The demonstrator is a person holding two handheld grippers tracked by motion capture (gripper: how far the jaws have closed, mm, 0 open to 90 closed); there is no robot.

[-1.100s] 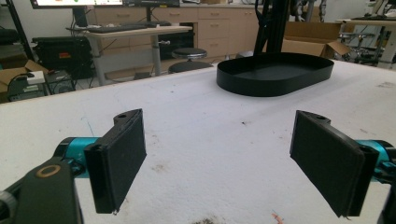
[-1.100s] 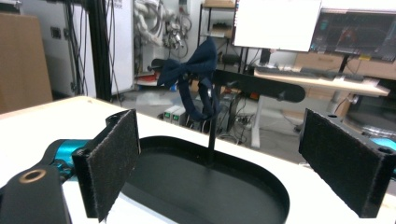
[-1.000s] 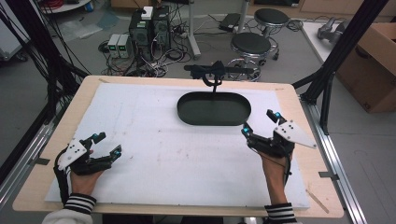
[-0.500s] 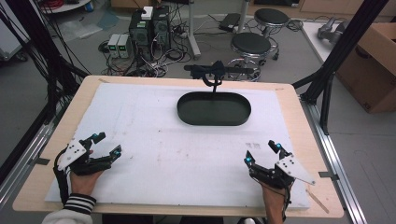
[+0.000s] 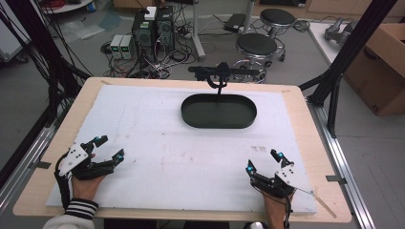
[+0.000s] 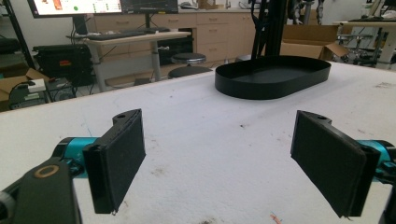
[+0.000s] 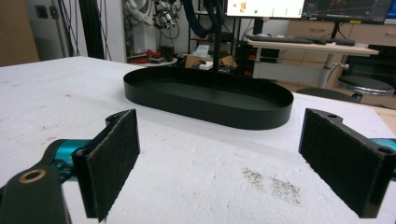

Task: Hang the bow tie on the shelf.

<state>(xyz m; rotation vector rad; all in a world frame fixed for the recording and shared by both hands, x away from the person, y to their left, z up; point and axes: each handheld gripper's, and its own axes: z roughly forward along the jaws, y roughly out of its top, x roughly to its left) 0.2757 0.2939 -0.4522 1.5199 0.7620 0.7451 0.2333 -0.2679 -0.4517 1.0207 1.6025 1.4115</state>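
Retreat is the change worth noting: the right gripper (image 5: 265, 162), which a second ago sat further up the white mat near the tray's right end, has been pulled back toward the person and now rests low at the near right edge, while the left gripper (image 5: 109, 147) has not moved from the near left corner. Both claws stand wide apart with nothing between the black pads (image 6: 119, 158), and each gripper view looks straight across bare mat to the tray. The black oval tray (image 5: 218, 110) sits empty on the far middle of the white mat (image 5: 157, 143), well apart from both grippers, just in front of a black stand (image 5: 217, 76) at the table's far edge. My guess is that the hands are parked at a start or rest pose, with no object in reach yet. Room is generous: the whole middle of the mat is open, and only the tray's thin wall and the wooden table rim (image 5: 305, 124) bound a forward move.
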